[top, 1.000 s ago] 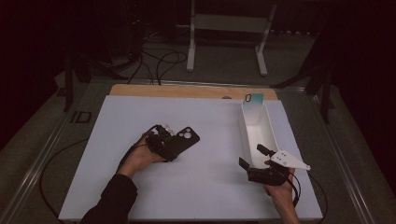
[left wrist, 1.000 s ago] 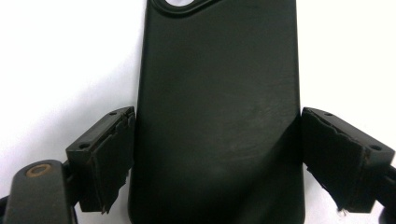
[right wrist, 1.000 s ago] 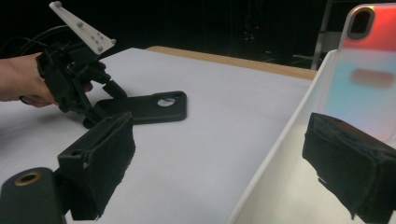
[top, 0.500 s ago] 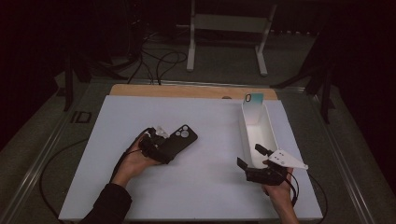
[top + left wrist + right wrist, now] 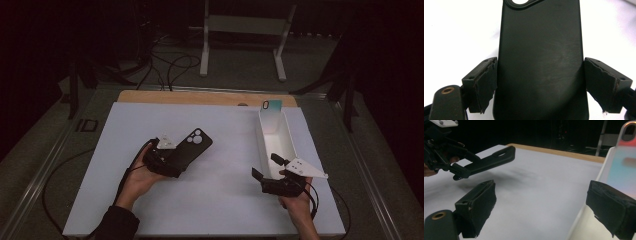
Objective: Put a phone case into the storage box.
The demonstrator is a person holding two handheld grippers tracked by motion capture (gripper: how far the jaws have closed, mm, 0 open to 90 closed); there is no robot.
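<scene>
Gripping a black phone case (image 5: 540, 62) between its fingers, left gripper (image 5: 167, 160) lifted off the white bench (image 5: 125, 130), right gripper (image 5: 272, 172) fingers wide, empty, at the white tray's (image 5: 290, 137) near end.

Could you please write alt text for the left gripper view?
A black phone case sits clamped between the left gripper's two black jaws, above a white table. Its camera cutout shows at the top edge.

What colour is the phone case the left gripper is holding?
Black. The phone case shows best in the left gripper view, held between the left gripper fingers.
</scene>
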